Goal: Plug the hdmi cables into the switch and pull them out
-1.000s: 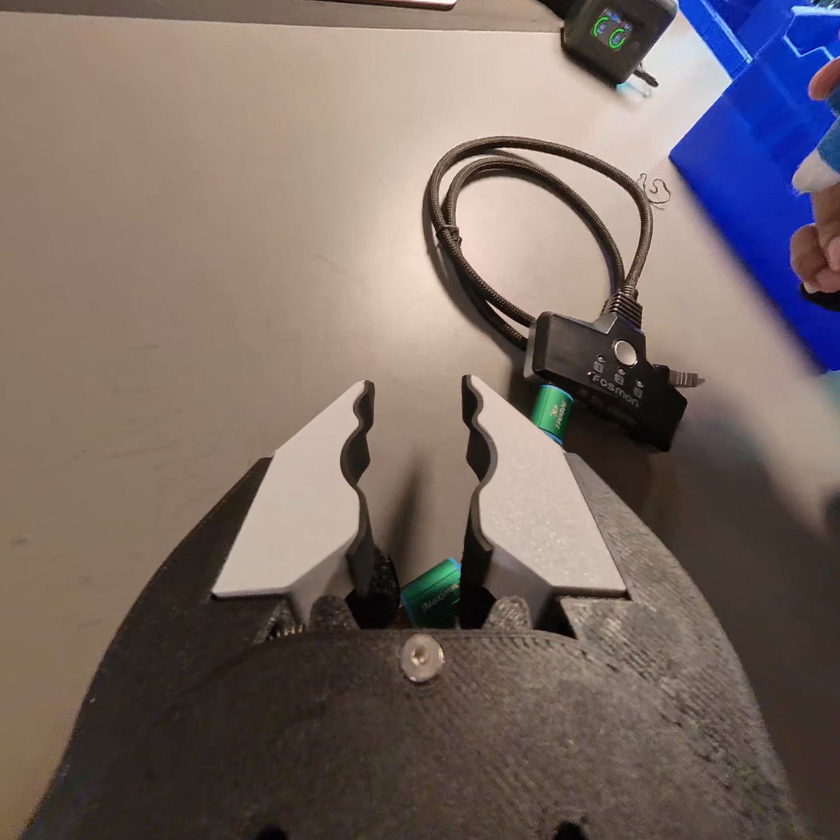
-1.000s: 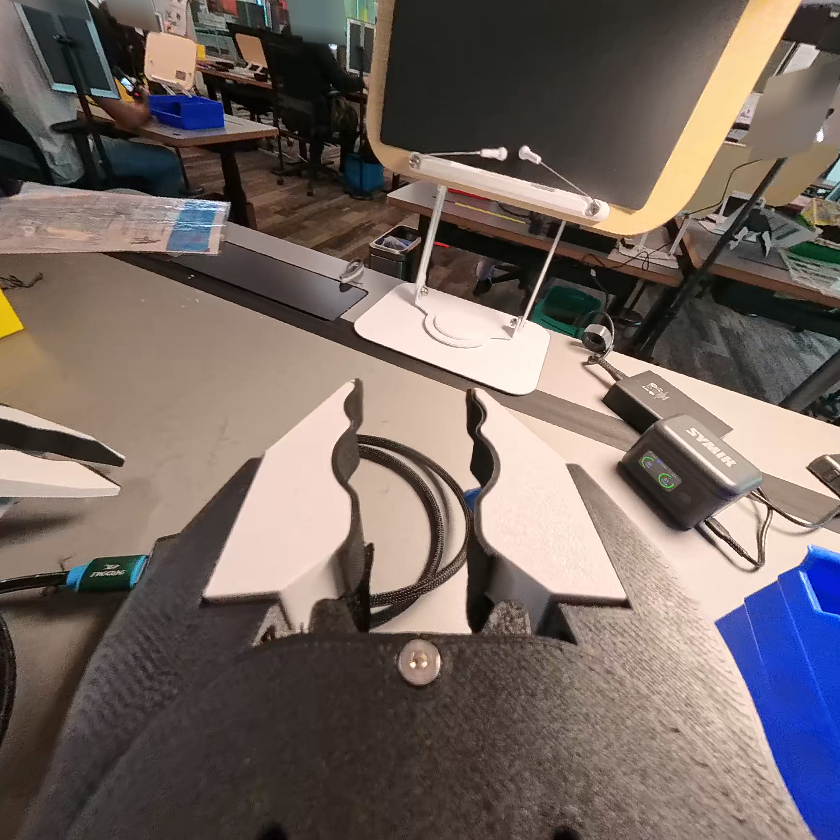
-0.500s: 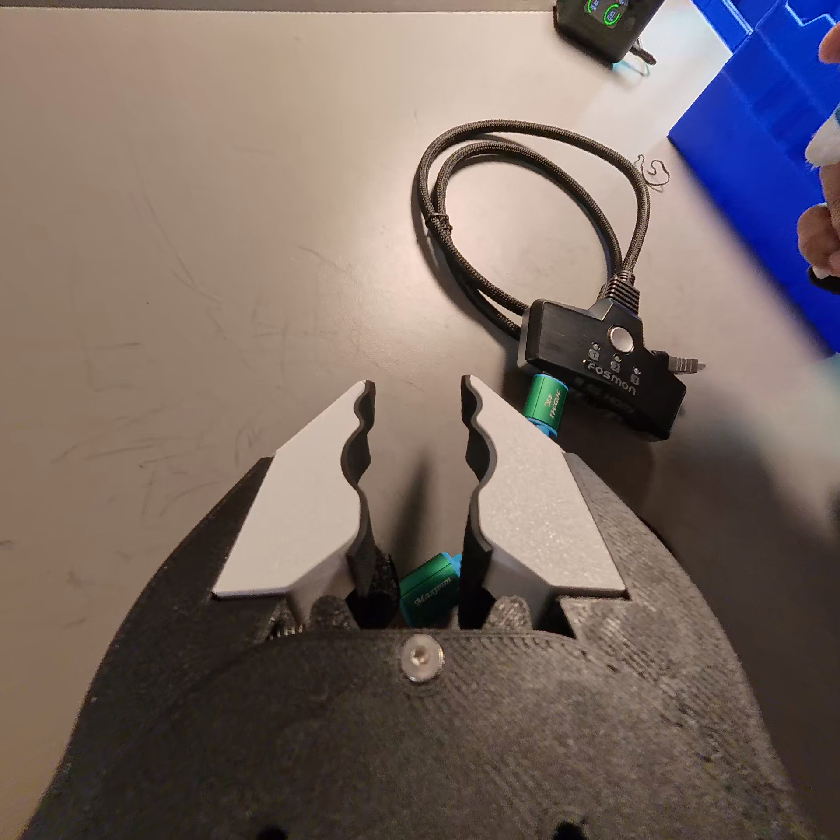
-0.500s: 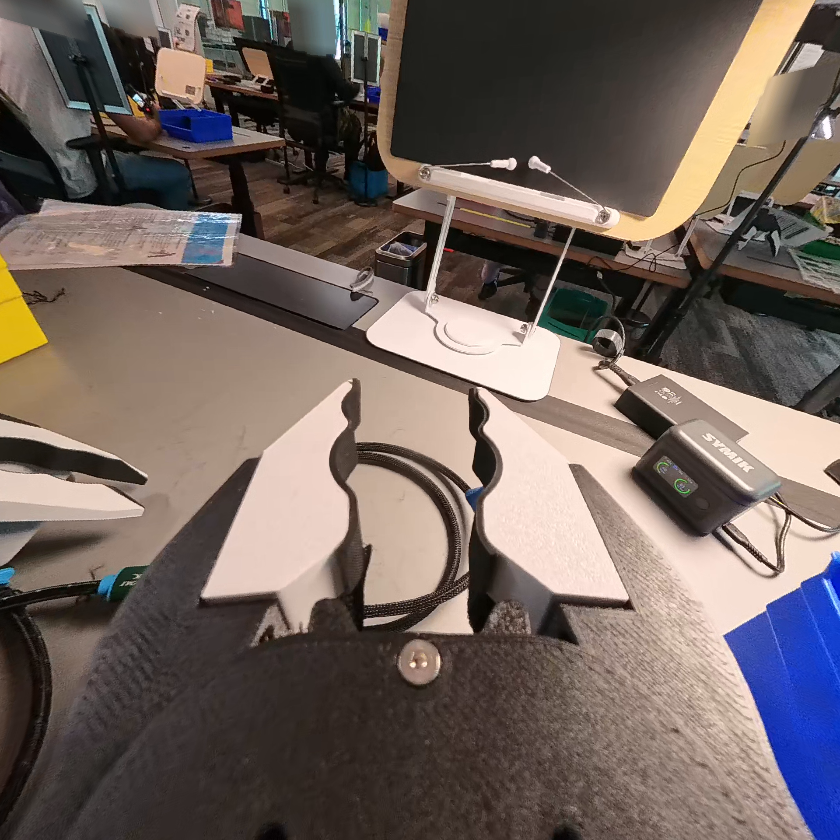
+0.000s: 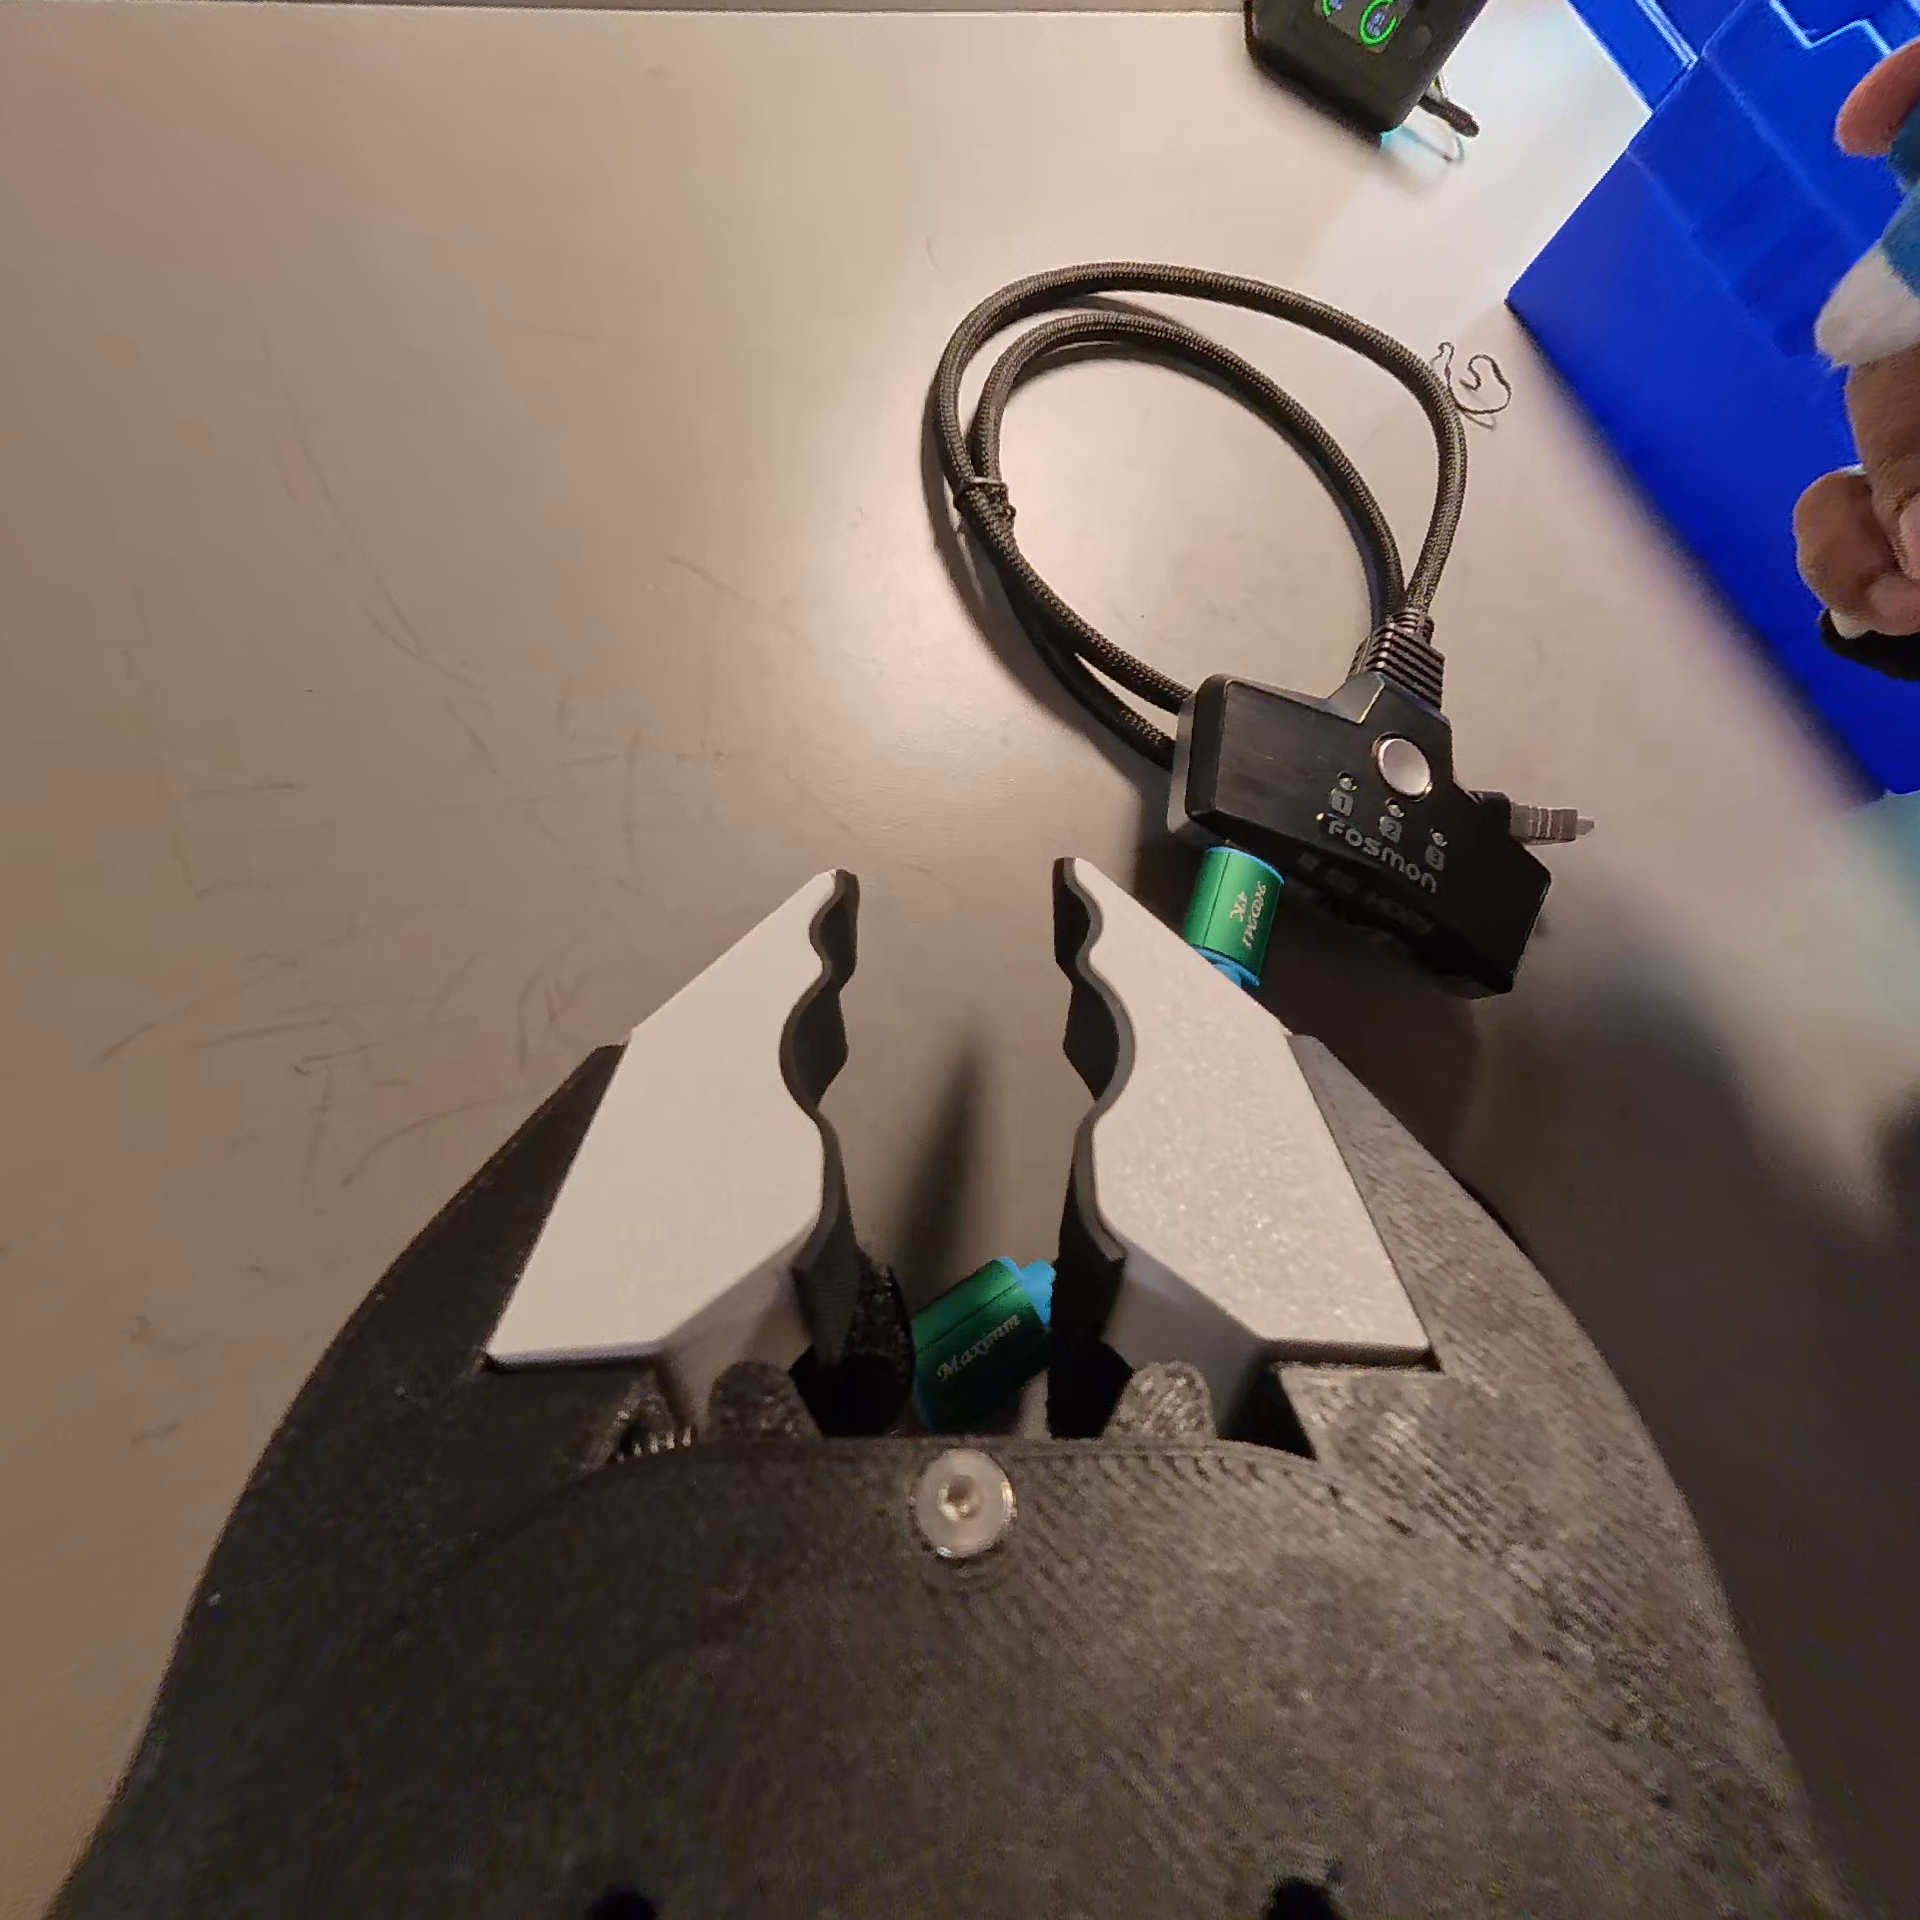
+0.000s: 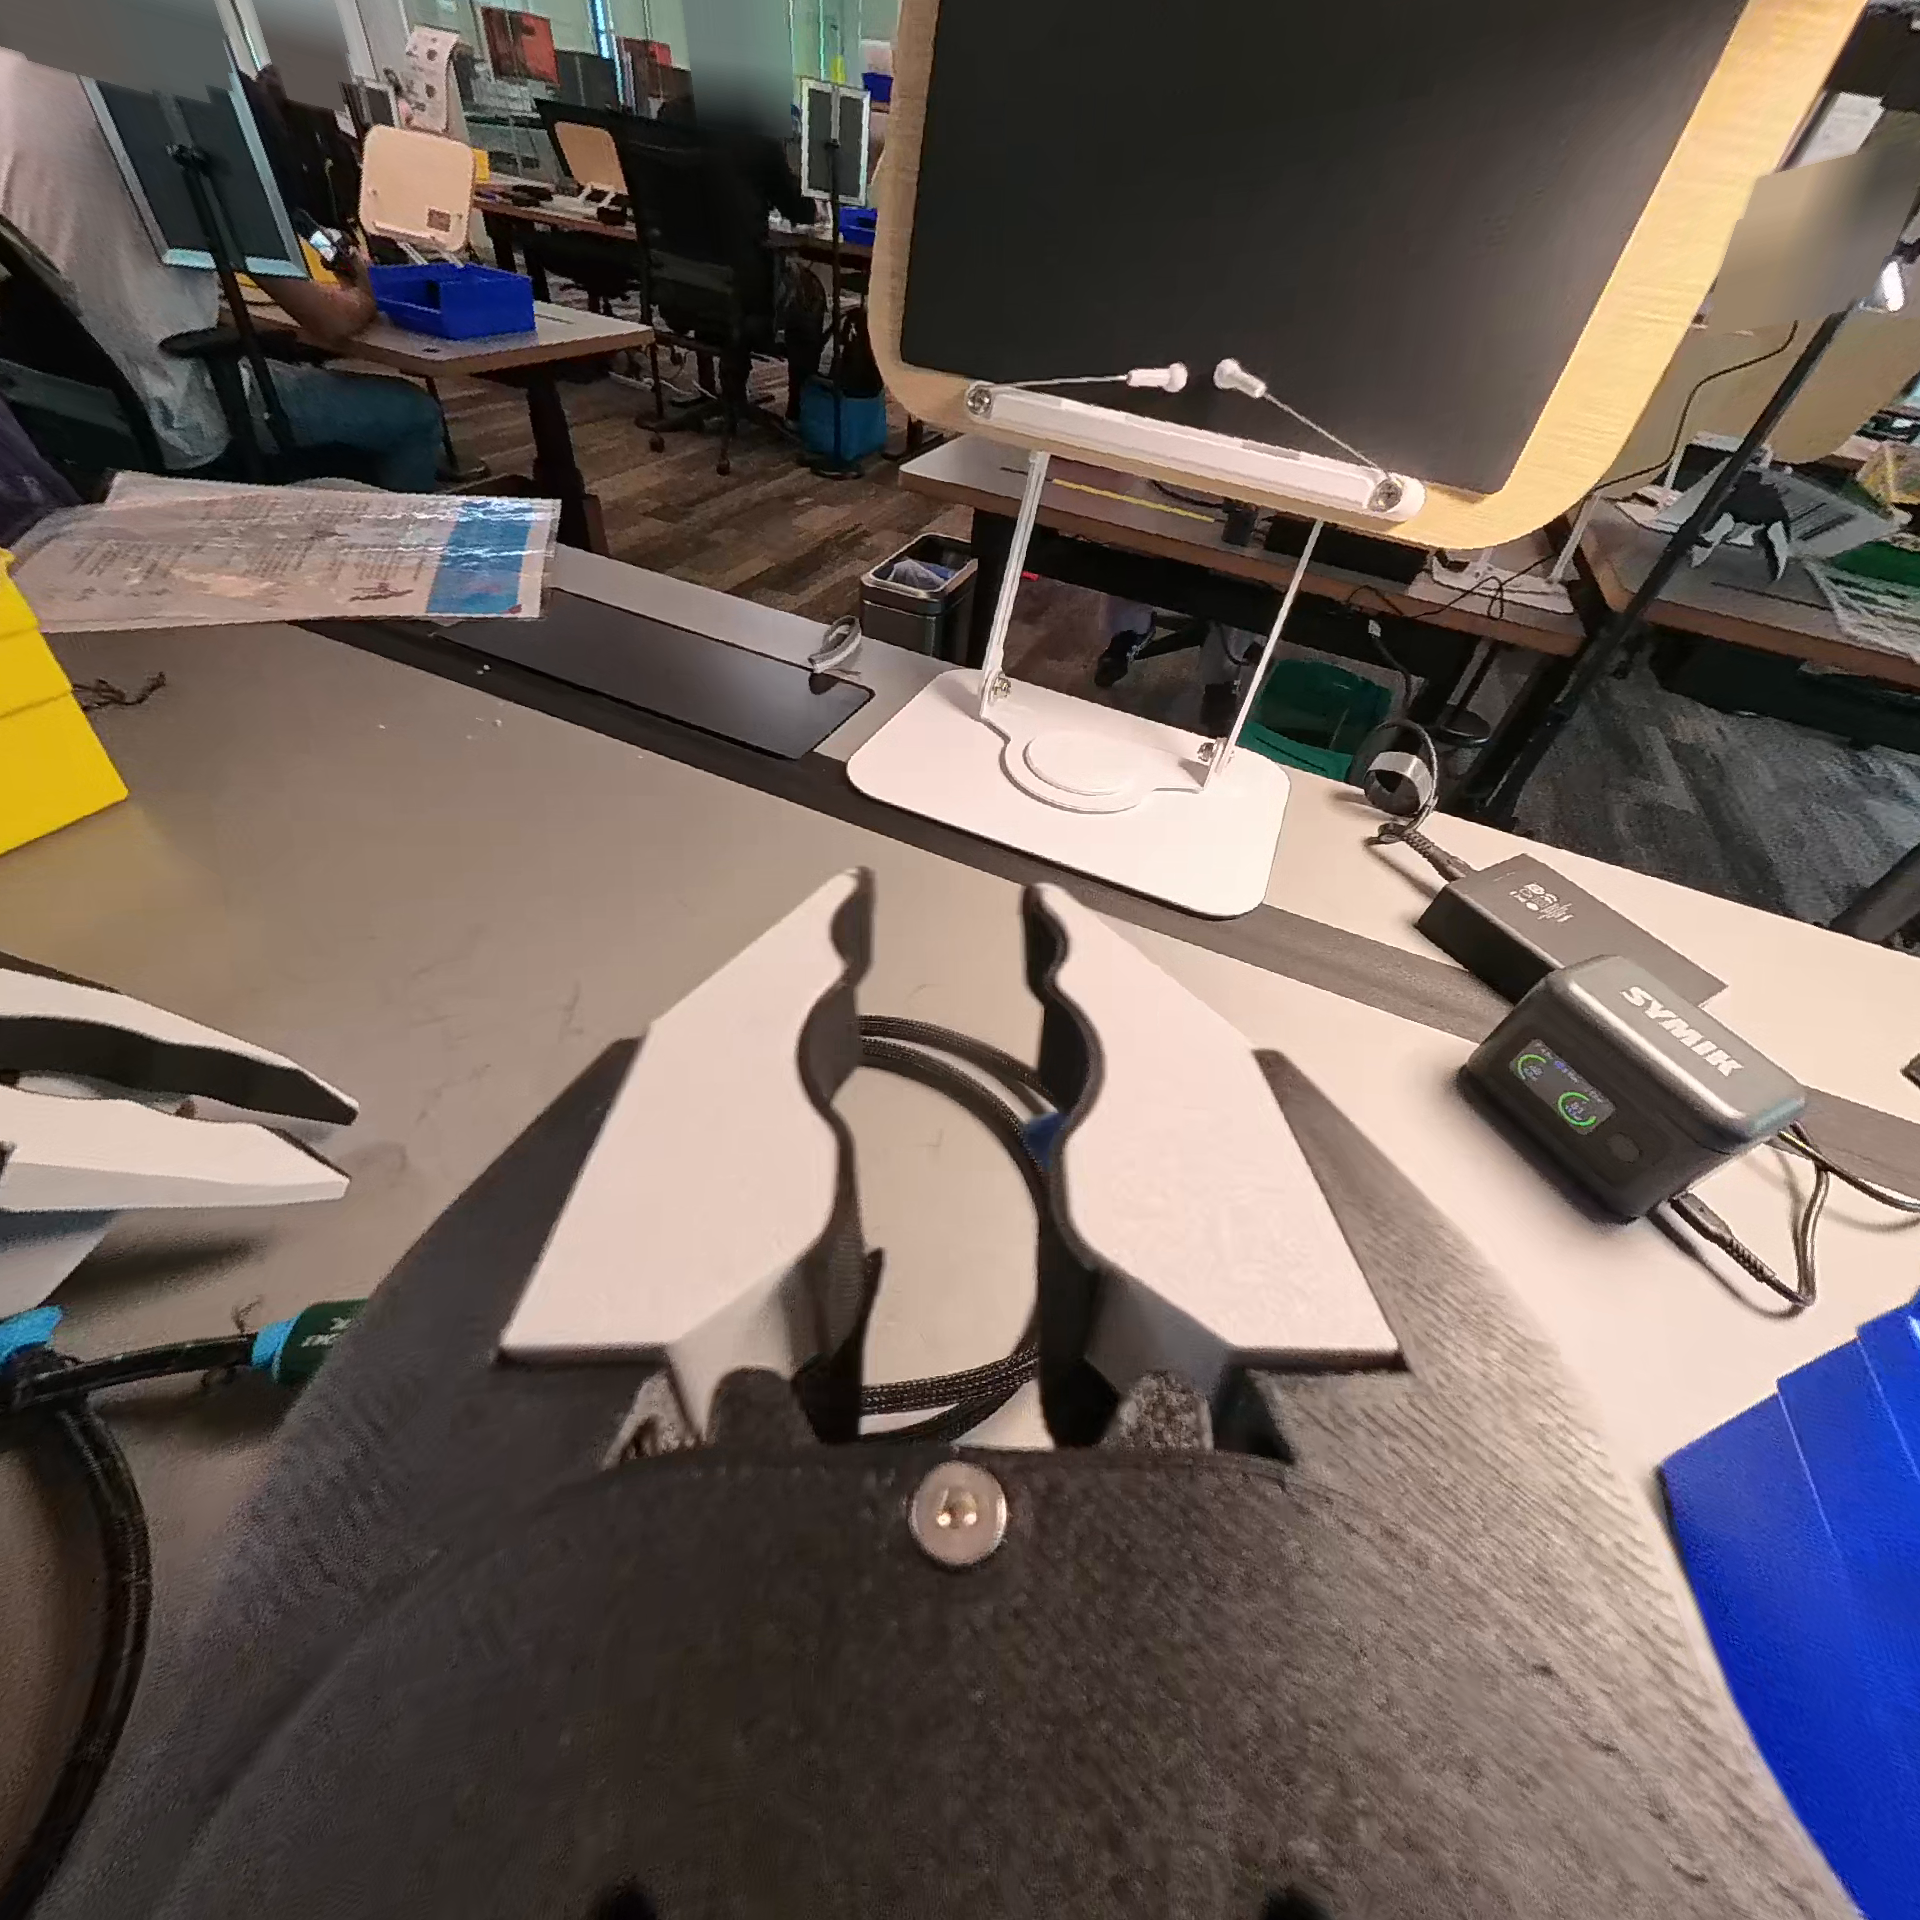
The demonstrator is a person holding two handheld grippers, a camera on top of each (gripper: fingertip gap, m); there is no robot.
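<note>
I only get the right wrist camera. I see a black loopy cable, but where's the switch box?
Observer: The black switch lies just right of the left tongs, at the end of that braided cable.
Operator: Is anything plugged in?
Observer: One green plug looks pushed into its near side.
Operator: Any more plugs?
Observer: A second green plug shows low between the open left tongs, not in the switch.

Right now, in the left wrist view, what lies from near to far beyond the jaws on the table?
Loose green plug → green plug in the switch → black switch → braided cable loop → power bank.
</note>
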